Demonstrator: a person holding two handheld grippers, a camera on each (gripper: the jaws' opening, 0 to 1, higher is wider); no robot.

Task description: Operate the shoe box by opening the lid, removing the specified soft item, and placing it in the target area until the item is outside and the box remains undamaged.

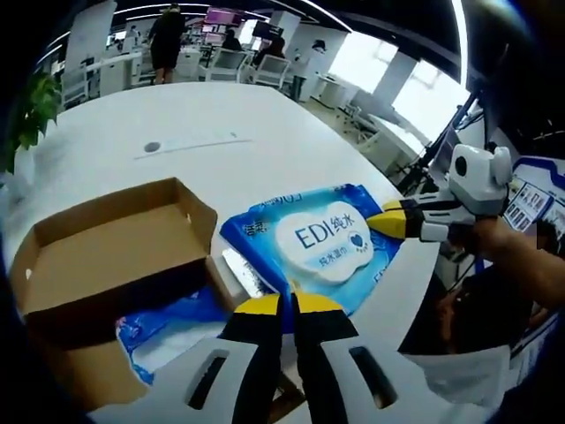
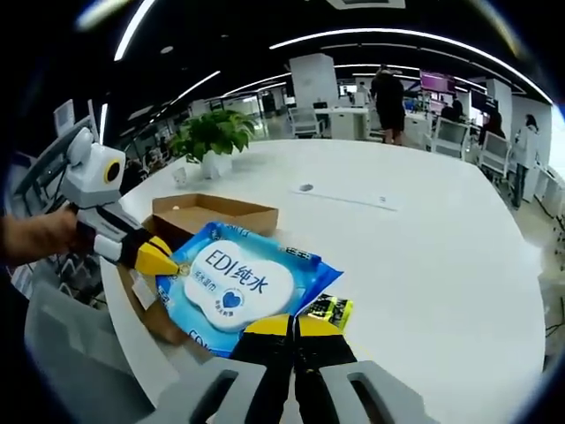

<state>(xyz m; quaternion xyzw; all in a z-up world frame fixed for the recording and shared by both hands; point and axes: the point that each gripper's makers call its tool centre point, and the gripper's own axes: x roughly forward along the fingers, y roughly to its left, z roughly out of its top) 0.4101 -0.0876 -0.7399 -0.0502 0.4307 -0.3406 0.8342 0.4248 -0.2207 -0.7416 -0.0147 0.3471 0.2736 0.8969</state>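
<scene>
A blue wet-wipes pack (image 1: 327,243) with a white label is held from two opposite edges, next to the open cardboard shoe box (image 1: 106,256). My left gripper (image 1: 287,305) is shut on the pack's near edge. My right gripper (image 1: 388,221) comes in from the right and pinches the far corner. In the right gripper view, the right gripper (image 2: 291,329) is shut on the pack (image 2: 238,283), with the left gripper (image 2: 168,261) gripping its left end in front of the box (image 2: 212,212). A second blue pack (image 1: 168,327) lies beside the box.
A white oval table (image 2: 424,265) carries a round grommet (image 1: 153,147) and a small black-and-yellow packet (image 2: 327,309). A brown flap (image 2: 159,322) sits at the table edge. A potted plant (image 2: 212,132) stands at the rim. A person (image 1: 166,40), desks and chairs are beyond.
</scene>
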